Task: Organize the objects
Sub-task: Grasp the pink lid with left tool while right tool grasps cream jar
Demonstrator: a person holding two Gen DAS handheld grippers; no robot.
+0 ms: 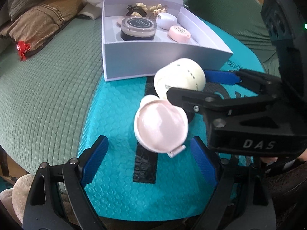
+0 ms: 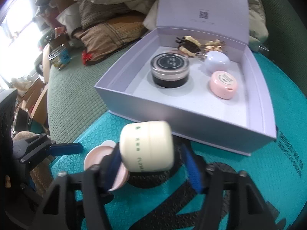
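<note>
A cream jar (image 2: 146,146) lies on its side on the teal bubble mailer (image 2: 249,182), between the blue pads of my right gripper (image 2: 153,164); the jaws are apart around it, with a gap on the right side. It also shows in the left wrist view (image 1: 179,77). A pink round compact (image 1: 160,123) lies just beside the jar, ahead of my left gripper (image 1: 149,161), which is open and empty. The open white box (image 2: 191,126) holds a dark jar (image 2: 169,71), a pink case (image 2: 223,84), a white case (image 2: 216,62) and hair clips (image 2: 190,46).
The mailer lies on a green quilted bedspread (image 1: 48,80). Pillows and bedding (image 1: 38,19) pile up at the back left, with a red wrapper (image 1: 23,48) and a glass jar (image 2: 59,57) nearby. The box lid (image 2: 201,5) stands upright behind the box.
</note>
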